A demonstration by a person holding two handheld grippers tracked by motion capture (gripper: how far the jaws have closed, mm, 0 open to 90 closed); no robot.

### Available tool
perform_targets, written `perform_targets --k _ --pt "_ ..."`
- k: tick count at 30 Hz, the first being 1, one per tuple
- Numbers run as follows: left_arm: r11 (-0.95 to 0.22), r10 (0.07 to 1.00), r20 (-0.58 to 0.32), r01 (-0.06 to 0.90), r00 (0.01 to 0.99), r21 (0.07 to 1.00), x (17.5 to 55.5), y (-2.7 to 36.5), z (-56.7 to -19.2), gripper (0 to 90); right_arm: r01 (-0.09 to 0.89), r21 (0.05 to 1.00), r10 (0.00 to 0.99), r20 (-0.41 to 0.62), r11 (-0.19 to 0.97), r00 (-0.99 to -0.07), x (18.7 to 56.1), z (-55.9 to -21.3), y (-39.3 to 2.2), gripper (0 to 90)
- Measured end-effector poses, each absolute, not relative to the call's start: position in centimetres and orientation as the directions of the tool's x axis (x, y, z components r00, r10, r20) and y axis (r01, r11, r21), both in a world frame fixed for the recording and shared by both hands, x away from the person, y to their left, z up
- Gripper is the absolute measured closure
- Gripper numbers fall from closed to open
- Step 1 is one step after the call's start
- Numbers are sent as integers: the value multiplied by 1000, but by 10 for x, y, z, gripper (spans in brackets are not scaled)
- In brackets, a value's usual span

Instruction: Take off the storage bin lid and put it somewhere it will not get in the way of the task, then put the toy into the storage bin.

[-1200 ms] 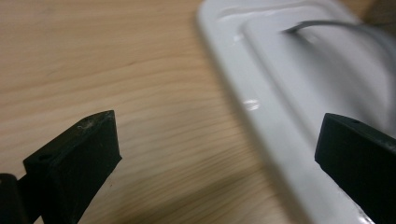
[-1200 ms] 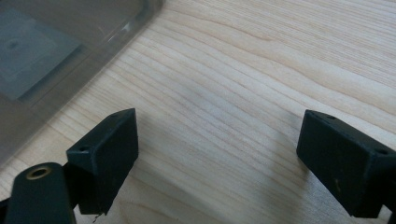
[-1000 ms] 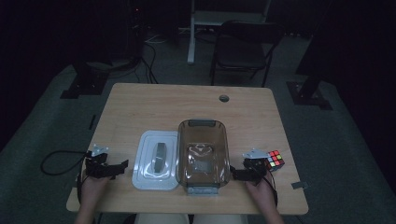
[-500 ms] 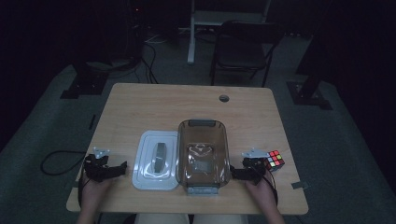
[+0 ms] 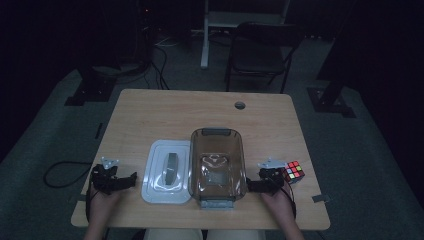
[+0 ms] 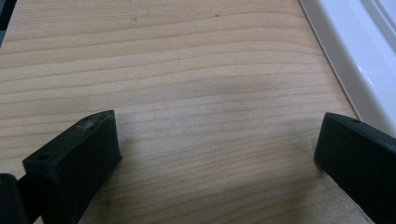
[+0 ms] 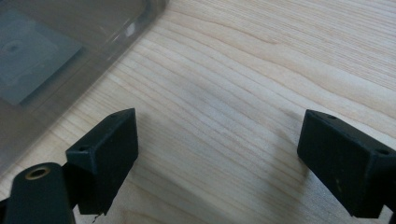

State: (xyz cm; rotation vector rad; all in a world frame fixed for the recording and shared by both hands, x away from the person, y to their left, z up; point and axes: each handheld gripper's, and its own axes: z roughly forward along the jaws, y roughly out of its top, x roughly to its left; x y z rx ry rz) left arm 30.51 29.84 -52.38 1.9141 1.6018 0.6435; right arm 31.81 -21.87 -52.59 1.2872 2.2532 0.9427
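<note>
Both grippers rest low on the worktop (image 5: 200,107), fingers spread wide, holding nothing. Left gripper (image 5: 131,178) sits beside the white lid (image 5: 167,170), right gripper (image 5: 251,186) beside the clear container (image 5: 218,162). Lid is off; puzzle cube (image 5: 293,171) untouched.

A: Left claw (image 5: 131,178) vs 1.0 s ago — shifted slightly toward near edge of surface (image 5: 200,107), approx. same spot since 0.5 s ago.

B: Right claw (image 5: 251,186) also crept a bit nearer the near edge. Small shift only.
</note>
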Motion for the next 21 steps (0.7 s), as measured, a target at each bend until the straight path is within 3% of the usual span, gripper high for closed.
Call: perform_targets --k 9,21 --pt "-137 984 11 717 178 683 304 297 -524 7 636 680 862 11 364 -506 316 -521 -216 146" --pt "-140 983 11 717 181 683 303 297 -524 7 553 772 879 -14 312 -477 301 -483 -229 147"
